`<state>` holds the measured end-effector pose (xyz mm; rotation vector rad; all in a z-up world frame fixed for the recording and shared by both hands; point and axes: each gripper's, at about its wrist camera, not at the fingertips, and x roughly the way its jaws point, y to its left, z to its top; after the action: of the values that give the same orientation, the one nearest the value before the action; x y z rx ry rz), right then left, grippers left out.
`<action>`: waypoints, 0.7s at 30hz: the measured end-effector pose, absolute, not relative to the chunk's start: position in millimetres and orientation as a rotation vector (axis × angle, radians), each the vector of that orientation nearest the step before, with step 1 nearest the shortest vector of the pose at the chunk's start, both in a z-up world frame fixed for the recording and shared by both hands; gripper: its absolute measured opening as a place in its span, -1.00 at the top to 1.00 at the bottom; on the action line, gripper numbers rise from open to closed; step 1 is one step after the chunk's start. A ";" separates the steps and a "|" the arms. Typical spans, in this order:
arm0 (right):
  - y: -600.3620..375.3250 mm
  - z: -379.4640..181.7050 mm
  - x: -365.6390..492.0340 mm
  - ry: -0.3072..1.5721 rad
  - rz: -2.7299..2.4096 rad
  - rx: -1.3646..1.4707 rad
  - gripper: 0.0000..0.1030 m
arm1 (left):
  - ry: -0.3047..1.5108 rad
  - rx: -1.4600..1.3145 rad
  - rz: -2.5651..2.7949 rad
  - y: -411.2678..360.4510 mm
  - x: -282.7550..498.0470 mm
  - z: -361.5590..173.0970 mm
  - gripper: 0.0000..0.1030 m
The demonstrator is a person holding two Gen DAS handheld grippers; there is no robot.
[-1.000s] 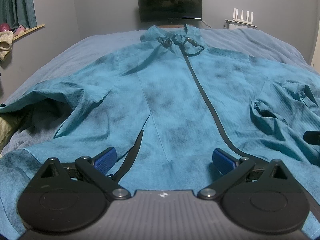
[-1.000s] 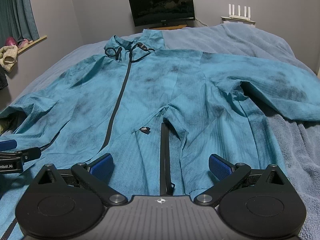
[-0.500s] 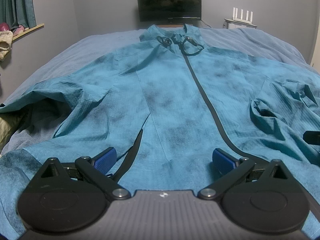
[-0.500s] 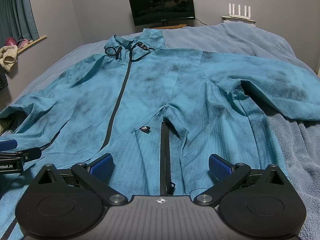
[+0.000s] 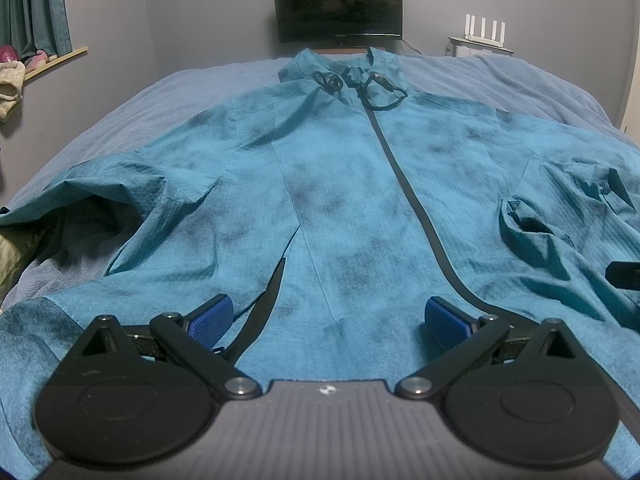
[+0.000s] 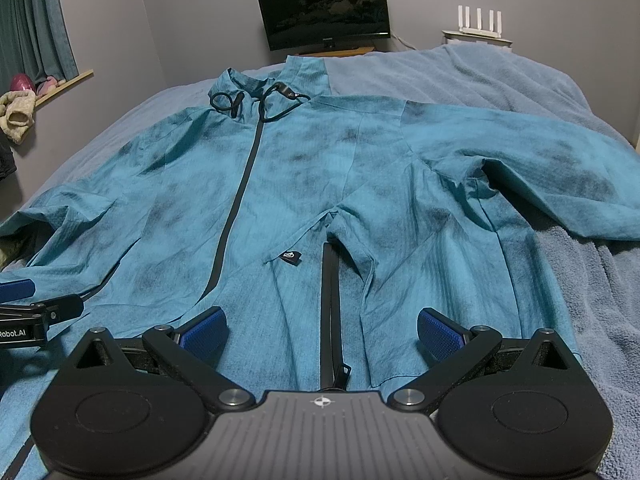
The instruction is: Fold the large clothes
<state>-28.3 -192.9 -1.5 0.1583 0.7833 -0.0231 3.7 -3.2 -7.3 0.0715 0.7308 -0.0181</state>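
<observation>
Jacket spread on the bed, both my tongs wide open at its hem.

I see the teal jacket (image 5: 344,184) lying zipped and face up on the bed (image 6: 500,76), collar at the far end. My left tongs (image 5: 326,316) and right tongs (image 6: 322,328) hover at the hem's near edge, spread wide, gripping nothing; whether they touch the cloth I cannot tell.

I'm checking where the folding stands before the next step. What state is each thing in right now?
jacket: spread flat on the bed, front up, not yet folded
front zipper: closed
left gripper: open, over the hem, holding nothing
right gripper: open, over the hem, holding nothing
right-side sleeve: stretched out sideways
monitor: screen dark
curtain: drawn
</observation>
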 end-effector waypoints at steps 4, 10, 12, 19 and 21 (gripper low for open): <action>-192.8 -1.7 -28.2 0.784 -0.023 0.158 -1.00 | 0.732 0.071 -0.018 -3.2 3.9 -7.5 -1.00; -192.8 -1.8 -28.0 0.784 -0.023 0.159 -1.00 | 0.732 0.071 -0.018 -3.2 4.0 -7.4 -1.00; -192.7 -1.7 -28.1 0.785 -0.023 0.159 -1.00 | 0.732 0.071 -0.018 -3.2 3.9 -7.3 -1.00; -192.7 -1.3 -28.0 0.784 -0.024 0.160 -1.00 | 0.731 0.069 -0.017 -3.1 4.0 -7.2 -1.00; -192.3 -4.9 -29.0 0.778 -0.025 0.160 -1.00 | 0.727 0.062 -0.015 -2.7 4.3 -6.9 -1.00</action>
<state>-29.0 -192.3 -4.9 0.1602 0.7783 -0.0247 4.3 -2.7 -6.9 0.0617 0.7266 -0.0147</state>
